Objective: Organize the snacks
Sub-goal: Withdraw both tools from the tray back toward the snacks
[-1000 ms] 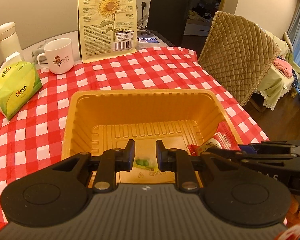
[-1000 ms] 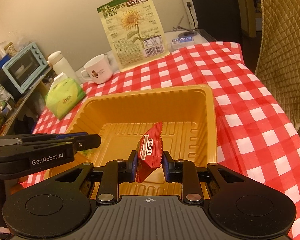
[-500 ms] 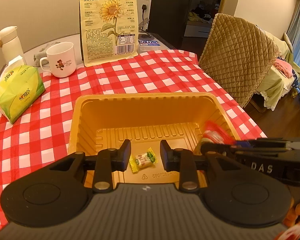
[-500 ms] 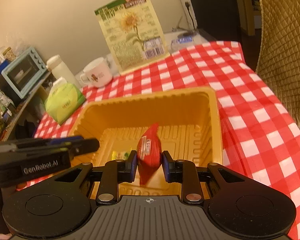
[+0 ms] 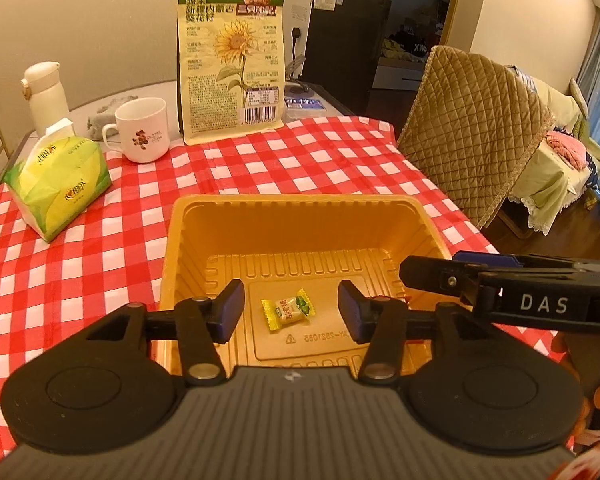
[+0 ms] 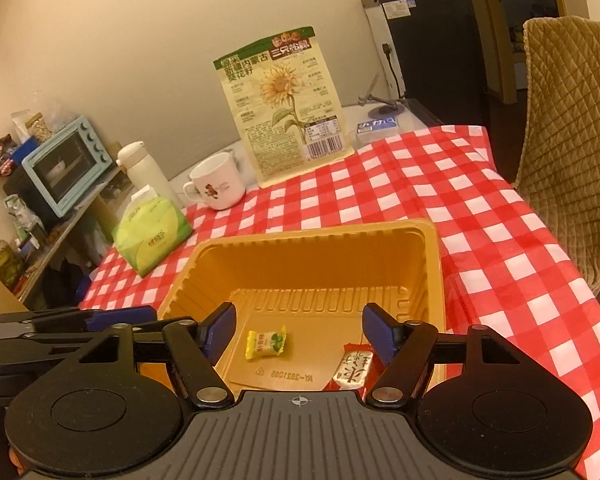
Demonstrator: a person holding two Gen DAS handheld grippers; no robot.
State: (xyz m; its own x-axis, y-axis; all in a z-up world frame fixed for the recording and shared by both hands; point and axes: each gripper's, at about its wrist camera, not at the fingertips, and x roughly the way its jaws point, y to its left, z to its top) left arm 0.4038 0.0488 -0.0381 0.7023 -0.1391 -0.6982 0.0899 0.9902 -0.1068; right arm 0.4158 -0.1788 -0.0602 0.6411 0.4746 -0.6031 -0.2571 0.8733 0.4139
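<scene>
Both tools, the left tool (image 5: 291,310) and right tool (image 6: 299,333), were opening with nothing gripped, the yellow candy (image 5: 287,309) and red snack packet (image 6: 352,368) lying low-centre in the orange tray (image 6: 312,236), whose light wall either tool might have snagged.

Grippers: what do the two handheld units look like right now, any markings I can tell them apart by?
Both are matte black with ribbed grey bodies, two round discs and blue pads on the fingers. The left gripper and right gripper look alike from their own cameras. Seen side-on, the right one reads "DAS" in white.
</scene>
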